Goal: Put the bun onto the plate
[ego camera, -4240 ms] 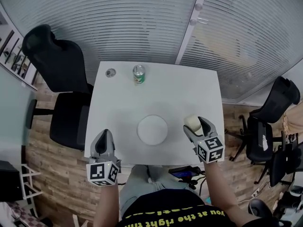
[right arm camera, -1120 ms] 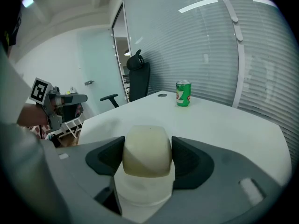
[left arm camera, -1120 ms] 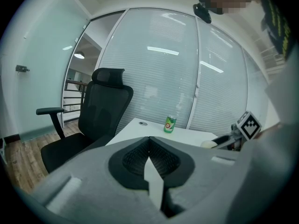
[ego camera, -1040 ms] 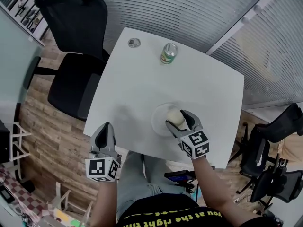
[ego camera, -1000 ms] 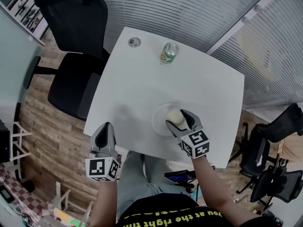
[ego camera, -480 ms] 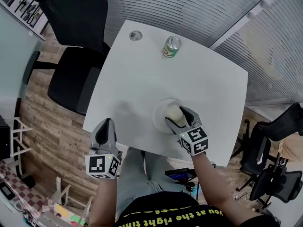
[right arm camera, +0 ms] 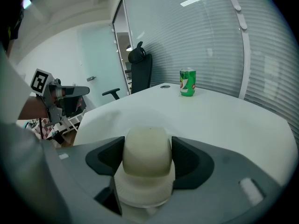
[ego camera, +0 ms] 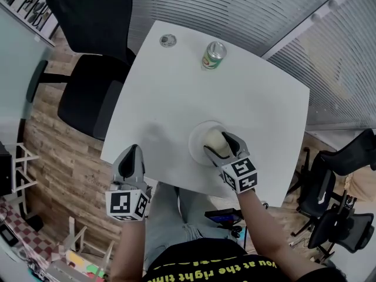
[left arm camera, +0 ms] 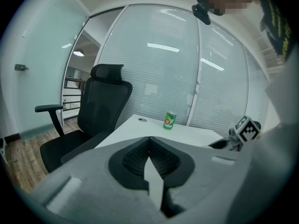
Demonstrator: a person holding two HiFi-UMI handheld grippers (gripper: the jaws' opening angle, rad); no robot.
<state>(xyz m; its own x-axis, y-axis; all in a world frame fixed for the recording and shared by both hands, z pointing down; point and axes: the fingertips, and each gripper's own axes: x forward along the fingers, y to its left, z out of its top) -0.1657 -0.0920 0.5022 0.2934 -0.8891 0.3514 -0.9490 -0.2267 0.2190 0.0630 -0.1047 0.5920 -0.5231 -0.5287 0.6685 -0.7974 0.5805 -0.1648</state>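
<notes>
A pale, rounded bun sits between the jaws of my right gripper, which is shut on it. It is over the right part of the white round plate, near the front edge of the white table. In the right gripper view the bun fills the gap between both pads, and the plate's ridged rim shows just below it. My left gripper hovers at the table's front left edge, jaws shut with nothing in them. The left gripper view shows its tips pressed together.
A green drink can stands at the far side of the table, and a small round metal disc lies to its left. A black office chair stands off the table's left corner. Another chair is at the right.
Since 4.2 s ago my right gripper has carried the bun from the table right of the plate to over the plate. In the last second it has barely moved. The left gripper stays put.
</notes>
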